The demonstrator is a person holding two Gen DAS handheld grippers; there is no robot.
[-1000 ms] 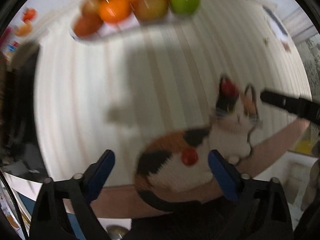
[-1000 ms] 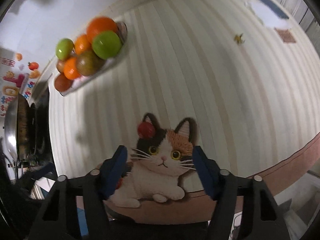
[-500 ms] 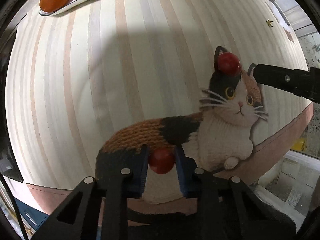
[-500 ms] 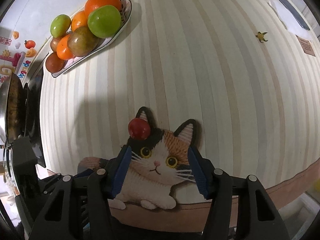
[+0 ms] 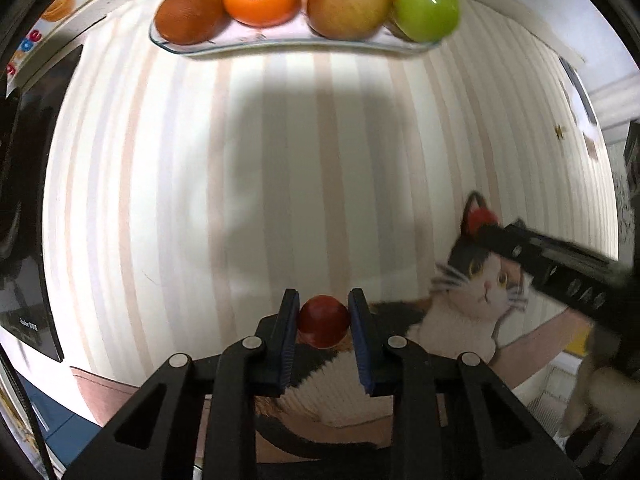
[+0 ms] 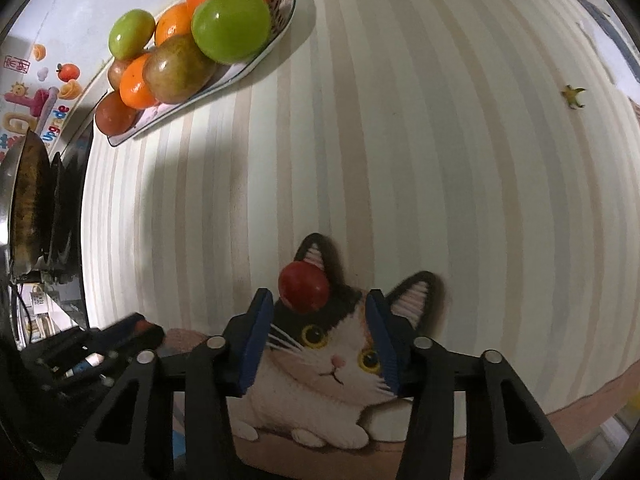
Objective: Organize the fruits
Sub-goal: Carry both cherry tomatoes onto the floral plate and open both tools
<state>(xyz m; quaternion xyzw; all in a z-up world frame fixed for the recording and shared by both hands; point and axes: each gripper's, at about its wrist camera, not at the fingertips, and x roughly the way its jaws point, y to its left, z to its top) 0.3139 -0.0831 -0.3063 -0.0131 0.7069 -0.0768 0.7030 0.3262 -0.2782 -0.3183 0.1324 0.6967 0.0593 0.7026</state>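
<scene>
My left gripper (image 5: 324,312) is shut on a small red fruit (image 5: 323,321) and holds it above the striped table, facing the plate (image 5: 280,46) piled with oranges, apples and a green fruit at the far edge. My right gripper (image 6: 320,310) is open, its fingers either side of the cat mat's head, just short of a second small red fruit (image 6: 304,287) lying on the cat's ear. That fruit also shows in the left wrist view (image 5: 480,218), partly behind the right gripper's finger. The plate also shows in the right wrist view (image 6: 256,66).
A cat-shaped mat (image 6: 340,364) lies at the table's near edge. A dark pan (image 6: 30,200) and stove sit at the left. A small yellow scrap (image 6: 573,96) lies far right. The left gripper's body (image 6: 88,354) is at my right gripper's lower left.
My left gripper closed on the red fruit on the mat, lifted it and turned toward the plate. My right gripper moved closer to the second red fruit.
</scene>
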